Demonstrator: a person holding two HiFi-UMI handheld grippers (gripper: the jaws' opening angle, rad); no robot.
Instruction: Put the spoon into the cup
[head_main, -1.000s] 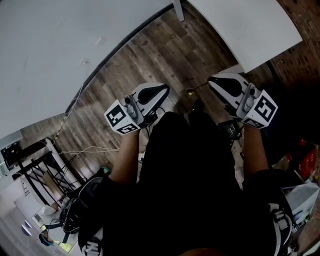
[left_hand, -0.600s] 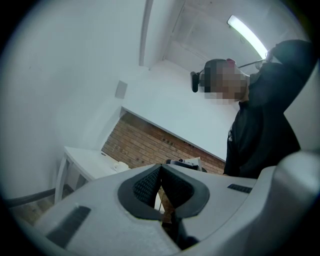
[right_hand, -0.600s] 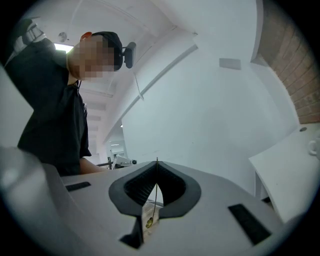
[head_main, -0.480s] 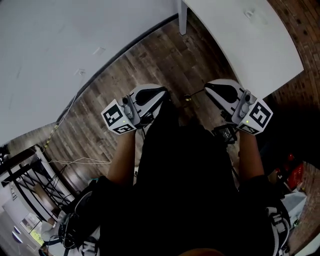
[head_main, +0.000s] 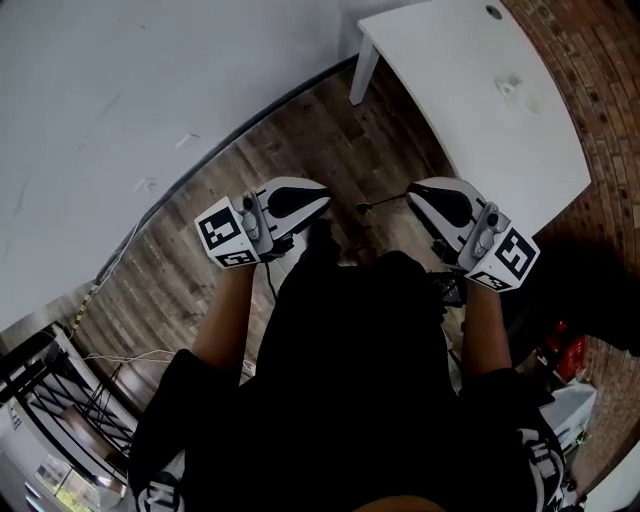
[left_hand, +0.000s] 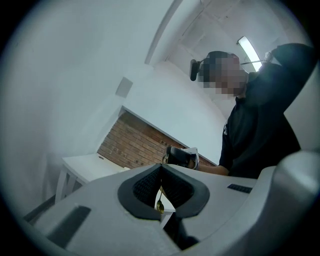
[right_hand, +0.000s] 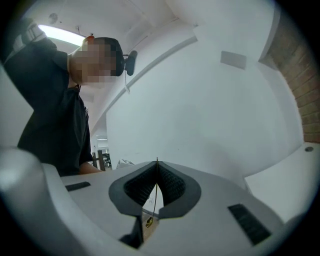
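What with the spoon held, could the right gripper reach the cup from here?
Probably not yet. The right gripper, shut on the spoon, is short of the table; what looks like the cup sits farther in on it. Nothing blocks the way.

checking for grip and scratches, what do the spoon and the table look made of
The spoon is probably metal: a very thin, wire-like handle and a shiny brass-gold bowl. The table has a smooth matt white top and leg, likely painted wood or laminate; the look does not settle which.
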